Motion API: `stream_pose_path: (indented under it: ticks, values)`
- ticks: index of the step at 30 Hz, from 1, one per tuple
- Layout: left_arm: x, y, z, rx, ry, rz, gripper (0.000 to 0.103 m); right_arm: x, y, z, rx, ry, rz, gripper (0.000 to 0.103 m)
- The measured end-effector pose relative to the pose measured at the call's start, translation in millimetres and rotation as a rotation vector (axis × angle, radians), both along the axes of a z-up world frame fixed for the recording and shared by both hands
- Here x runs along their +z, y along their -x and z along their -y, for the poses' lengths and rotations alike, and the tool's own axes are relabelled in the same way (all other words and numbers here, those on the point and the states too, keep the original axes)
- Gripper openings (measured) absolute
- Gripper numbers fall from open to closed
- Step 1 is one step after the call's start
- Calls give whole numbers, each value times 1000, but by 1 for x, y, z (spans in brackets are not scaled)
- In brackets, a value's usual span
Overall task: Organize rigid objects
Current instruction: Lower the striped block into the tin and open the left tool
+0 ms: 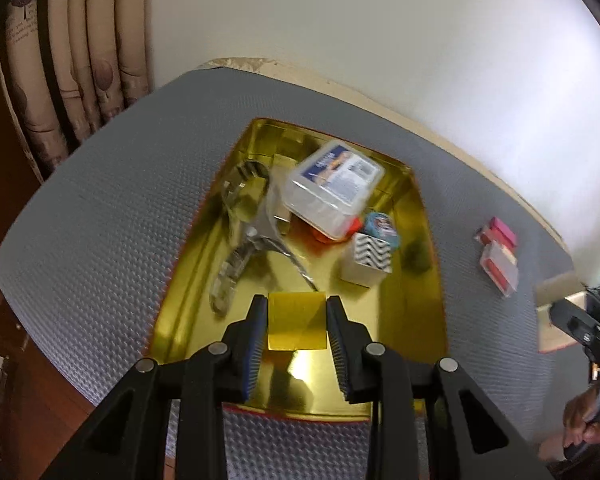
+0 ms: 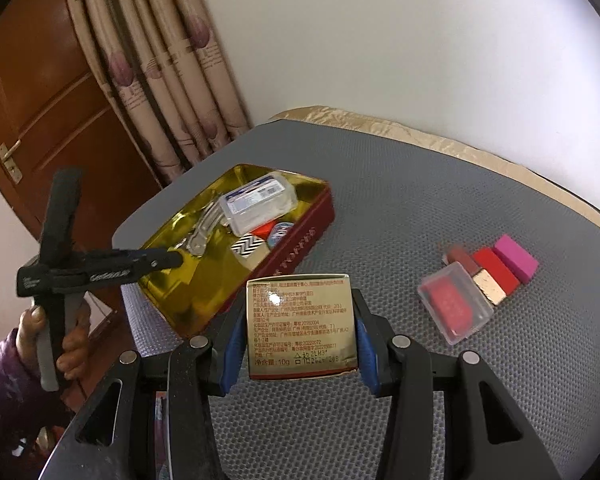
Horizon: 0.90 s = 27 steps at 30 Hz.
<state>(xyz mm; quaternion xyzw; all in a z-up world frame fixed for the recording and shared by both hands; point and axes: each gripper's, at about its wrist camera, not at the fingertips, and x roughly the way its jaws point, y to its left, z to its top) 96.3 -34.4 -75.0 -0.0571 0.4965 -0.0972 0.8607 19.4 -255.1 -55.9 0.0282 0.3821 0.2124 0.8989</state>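
Gold box [image 2: 302, 326]: pinched between the pads of the right hand-held gripper [image 2: 302, 328], above the grey worktop [image 2: 420, 208].
Left hand-held gripper [image 1: 297, 326]: pinching a small yellow block [image 1: 296, 322] over the tin [image 1: 416, 248].
Tin contents: clear case [image 1: 330, 186], zigzag box [image 1: 370, 258], metal tool [image 1: 244, 216].
Worktop, right: coloured blocks [image 2: 504, 266], clear red-filled case [image 2: 454, 306].

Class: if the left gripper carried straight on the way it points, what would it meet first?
Probably the gold tin's floor: the left gripper, shut on a small gold box, points steeply down into it. Depth is unclear.
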Motion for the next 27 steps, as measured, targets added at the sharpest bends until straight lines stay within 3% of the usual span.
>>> stream_pose_path:
  ticks: [3,12,14,18,20,22,25,27]
  values:
    - [-7,-5,-5,25,-37,-18,30,1,1,-8,17,3,2,44]
    - [-6,-3,-26,125,-51,-36,34,-1,-14,-48,89,4,-23,45]
    - [2,5,-35,178,-36,-48,34,-2,-23,-64,116,-4,-35,45]
    - [16,30,-43,267,8,11,42,-9,-48,-91,147,-42,-85,45]
    - [19,42,-40,287,-33,37,53,-14,-64,-104,144,-47,-111,45]
    - [22,49,-33,270,-88,100,54,-18,-78,-116,145,-57,-136,45]
    - [26,51,-19,244,-244,153,54,-22,-92,-131,139,-36,-143,45]
    - [25,52,-18,220,-248,159,54,-23,-98,-137,128,-15,-140,45]
